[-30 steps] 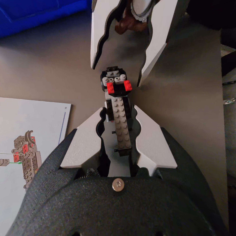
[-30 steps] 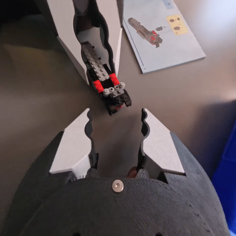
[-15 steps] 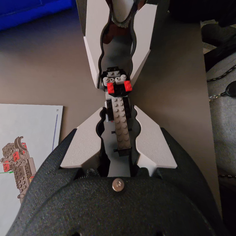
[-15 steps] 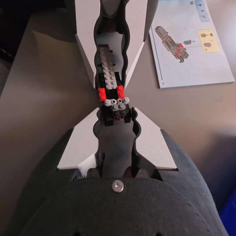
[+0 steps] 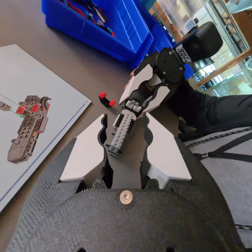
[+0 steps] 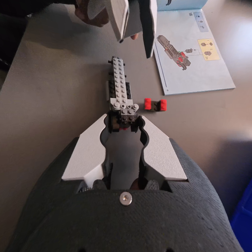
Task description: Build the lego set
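Observation:
The long grey-and-black lego model [image 6: 120,84] lies on the grey table. My right gripper [image 6: 123,116] is shut on its black front end, just behind the row of small grey studs. My left gripper [image 5: 125,115] is open, its fingers spread on either side of the model's [image 5: 122,130] rear without touching it. In the right wrist view the left gripper [image 6: 135,48] hangs above and beyond the model's far end. A small black piece with two red bricks [image 6: 155,104] lies loose on the table beside the model; it also shows in the left wrist view [image 5: 107,100]. The right gripper [image 5: 130,109] shows there too.
An open instruction booklet [image 5: 34,109] lies left of the model; it also shows in the right wrist view [image 6: 190,54]. A blue bin [image 5: 95,27] with loose parts stands behind. A person's dark sleeve [image 5: 211,109] is at the right. The table edge [image 6: 12,76] runs close by. The grippers' ends are close to 8 centimetres from one another.
My left gripper has opened, let go of the model and lifted back. The red-and-black piece has come off the model and now lies on the table. The right gripper stays shut on the front end.

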Available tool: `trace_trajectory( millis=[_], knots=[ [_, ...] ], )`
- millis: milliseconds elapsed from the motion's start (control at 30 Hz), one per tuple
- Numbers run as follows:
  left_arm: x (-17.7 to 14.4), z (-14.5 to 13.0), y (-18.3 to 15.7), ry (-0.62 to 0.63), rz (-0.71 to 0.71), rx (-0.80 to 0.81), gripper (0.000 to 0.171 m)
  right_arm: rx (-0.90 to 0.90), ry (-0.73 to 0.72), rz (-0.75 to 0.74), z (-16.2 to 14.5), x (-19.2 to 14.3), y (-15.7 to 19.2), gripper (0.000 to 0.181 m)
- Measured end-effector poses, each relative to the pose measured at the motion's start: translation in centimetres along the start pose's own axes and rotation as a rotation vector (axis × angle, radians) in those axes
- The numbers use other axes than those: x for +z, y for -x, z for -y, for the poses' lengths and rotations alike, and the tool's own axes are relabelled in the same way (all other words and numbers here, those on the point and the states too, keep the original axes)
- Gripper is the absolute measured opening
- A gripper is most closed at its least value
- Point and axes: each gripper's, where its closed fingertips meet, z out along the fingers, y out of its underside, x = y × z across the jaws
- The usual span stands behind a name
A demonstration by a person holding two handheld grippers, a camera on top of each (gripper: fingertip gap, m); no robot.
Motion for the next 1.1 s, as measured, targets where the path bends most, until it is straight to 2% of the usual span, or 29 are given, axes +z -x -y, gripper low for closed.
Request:
trace_trajectory(
  millis=[167,267,367,467,533,667,833,967,1100],
  knots=[
    [0.7,-1.1,0.4,0.084,0.063,0.051,0.054,-0.022,-0.001,-0.022,0.0,0.0,0.0,0.045],
    [0.8,-1.3,0.3,0.076,0.077,0.034,0.055,-0.03,-0.025,-0.036,0.3,-0.3,-0.1,0.045],
    [0.1,-1.4,0.6,-0.003,0.108,-0.104,0.056,-0.036,-0.055,-0.061,0.6,-0.6,-0.3,0.045],
    [-1.5,-1.2,0.6,-0.168,0.105,-0.293,0.059,-0.053,-0.081,-0.081,0.9,-0.8,-0.3,0.044],
    [-2.3,-1.8,0.6,-0.236,0.104,-0.402,0.061,-0.078,-0.092,-0.094,1.1,-0.9,-0.3,0.044],
    [-2.7,-3.3,0.0,-0.292,0.087,-0.538,0.066,-0.192,-0.098,-0.137,1.2,-1.0,0.0,0.045],
    [-2.8,-3.1,0.5,-0.307,0.057,-0.573,0.064,-0.339,-0.161,-0.164,2.0,-1.3,1.0,0.044],
    [-1.9,-2.3,0.0,-0.283,-0.039,-0.599,0.068,-0.376,-0.264,-0.19,3.4,-2.4,1.2,0.043],
    [-0.3,-1.4,-2.0,-0.248,-0.244,-0.664,0.076,-0.392,-0.304,-0.253,4.1,-3.0,0.4,0.043]
  ],
)
